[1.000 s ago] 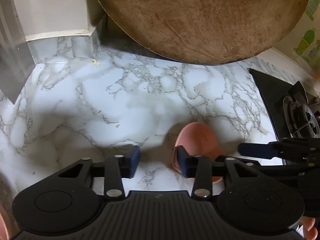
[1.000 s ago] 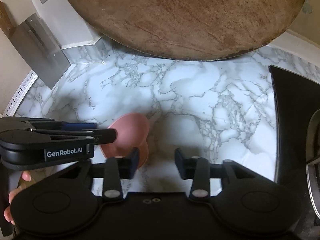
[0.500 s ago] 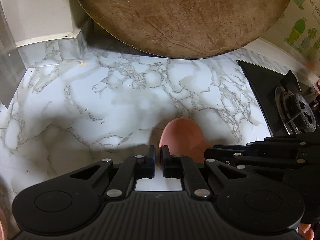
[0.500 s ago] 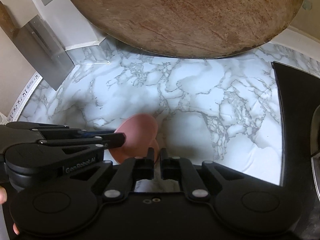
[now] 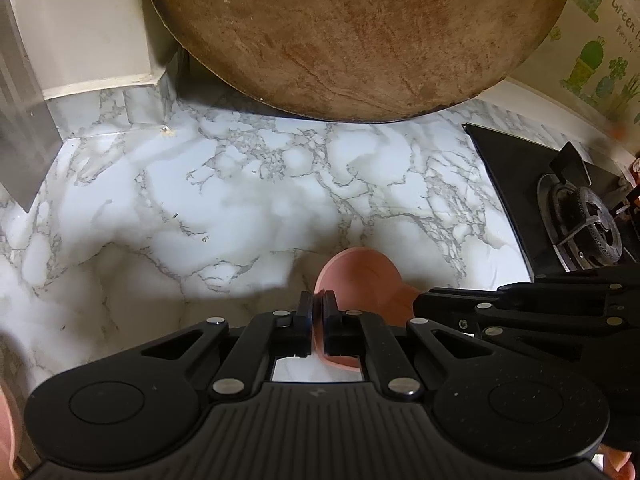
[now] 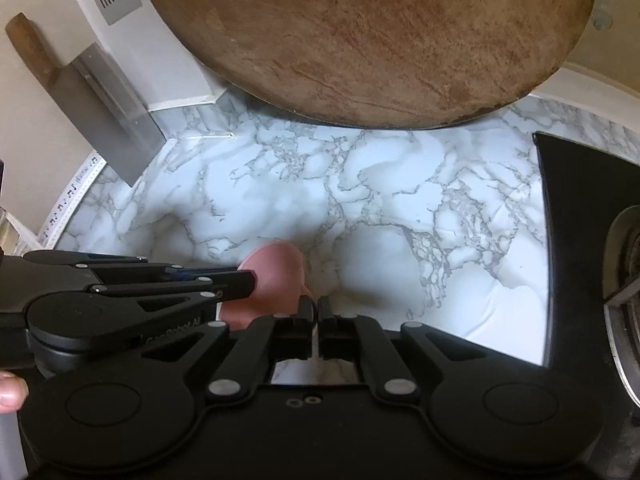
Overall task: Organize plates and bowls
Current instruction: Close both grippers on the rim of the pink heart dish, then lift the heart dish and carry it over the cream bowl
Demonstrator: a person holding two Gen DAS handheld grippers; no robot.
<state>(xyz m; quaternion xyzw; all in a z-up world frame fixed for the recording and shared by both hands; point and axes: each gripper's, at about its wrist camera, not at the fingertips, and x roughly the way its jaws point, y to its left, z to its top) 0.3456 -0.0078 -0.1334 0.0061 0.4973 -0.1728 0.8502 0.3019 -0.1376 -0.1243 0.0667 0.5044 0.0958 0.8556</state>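
Note:
A pink bowl [image 5: 360, 276] hangs just over the marble counter [image 5: 220, 208], tilted so its hollow faces me. My left gripper [image 5: 318, 304] is shut on the bowl's left rim, which shows as a thin pink edge between the pads. In the right wrist view the same bowl [image 6: 276, 272] sits left of centre, and my right gripper [image 6: 314, 308] is shut on its right rim. The right gripper [image 5: 424, 304] reaches in from the right in the left wrist view. The left gripper [image 6: 250, 280] comes in from the left in the right wrist view. I cannot tell whether a second pink piece sits under the bowl.
A big round wooden board [image 5: 360, 32] leans against the back wall. A cleaver [image 6: 112, 108] stands at the left wall. The black gas stove [image 5: 560, 208] borders the counter on the right. A fingertip [image 6: 8, 392] shows at the lower left.
Both grippers went from open beside the bowl to shut on its opposite rims. The bowl has since risen a little off the counter with them.

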